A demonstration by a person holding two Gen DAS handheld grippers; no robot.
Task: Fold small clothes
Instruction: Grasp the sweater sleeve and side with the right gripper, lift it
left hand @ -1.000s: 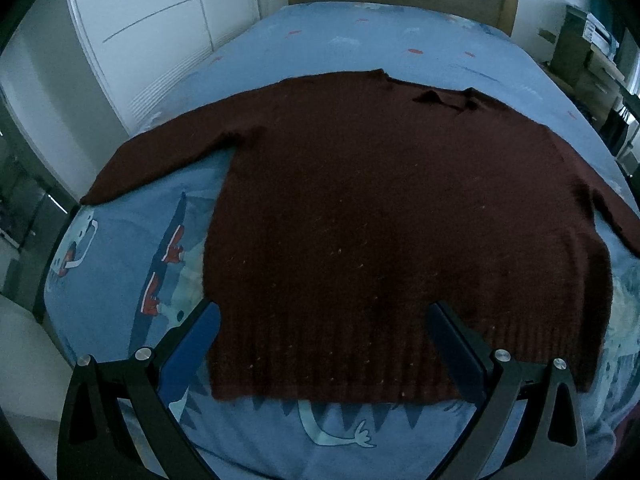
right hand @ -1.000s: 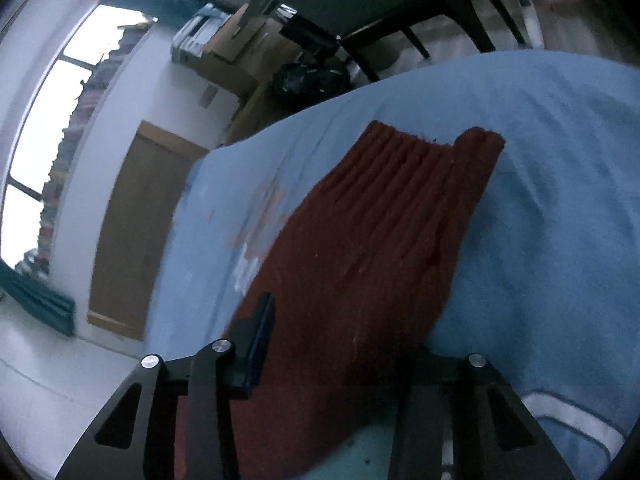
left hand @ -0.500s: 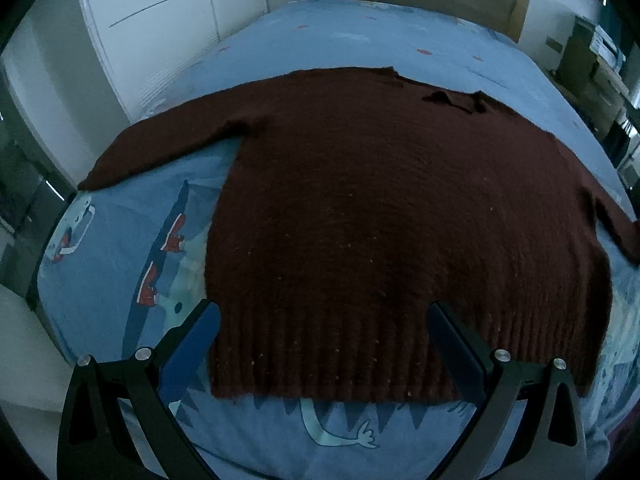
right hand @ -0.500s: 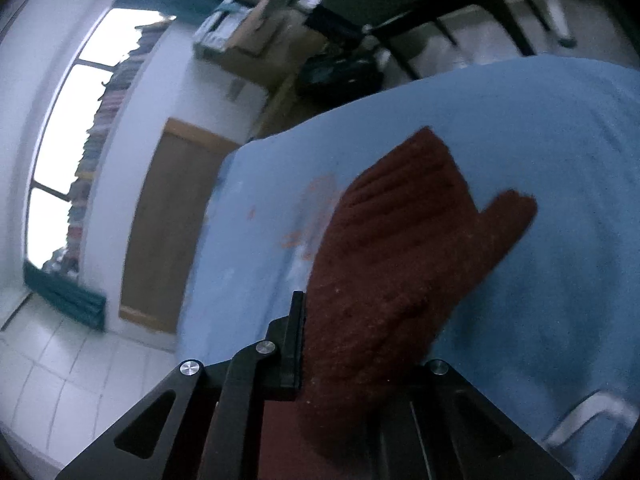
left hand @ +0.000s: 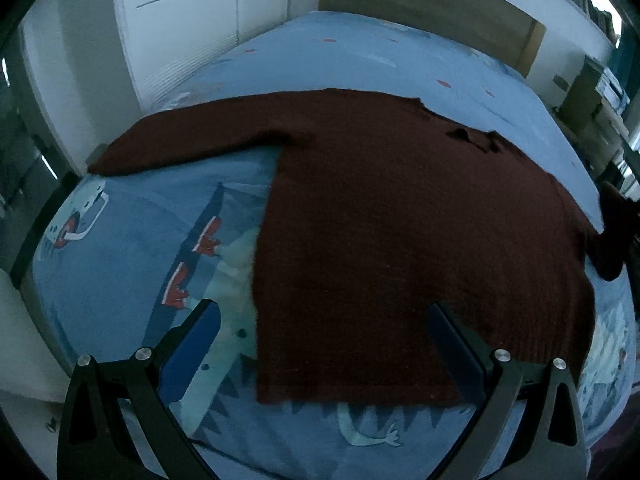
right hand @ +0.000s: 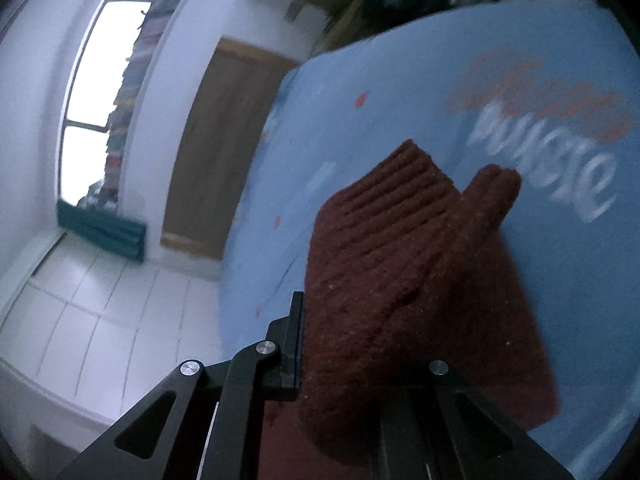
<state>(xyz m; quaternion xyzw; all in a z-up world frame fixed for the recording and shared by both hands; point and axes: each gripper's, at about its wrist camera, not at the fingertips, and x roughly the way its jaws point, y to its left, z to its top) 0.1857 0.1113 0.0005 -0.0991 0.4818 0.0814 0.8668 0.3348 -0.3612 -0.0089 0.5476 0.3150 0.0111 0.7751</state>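
Observation:
A dark red knitted sweater [left hand: 400, 216] lies flat on the blue bed [left hand: 120, 248], its left sleeve [left hand: 192, 140] stretched out to the left. My left gripper [left hand: 324, 320] is open and empty above the sweater's hem. My right gripper [right hand: 360, 344] is shut on the right sleeve's ribbed cuff [right hand: 400, 240] and holds it lifted off the bed. The lifted sleeve shows at the right edge of the left wrist view [left hand: 612, 232].
The bed cover has cartoon prints [left hand: 200, 264] and white lettering [right hand: 552, 160]. A white wardrobe [left hand: 192, 32] stands at the far left, a wooden headboard [left hand: 432, 12] at the far end. A window [right hand: 100, 80] and shelves with boxes [left hand: 600, 92] are to the right.
My right gripper has shut on the right sleeve cuff and lifted it, swinging over the bed. My left gripper has pulled back and turned slightly left, still open.

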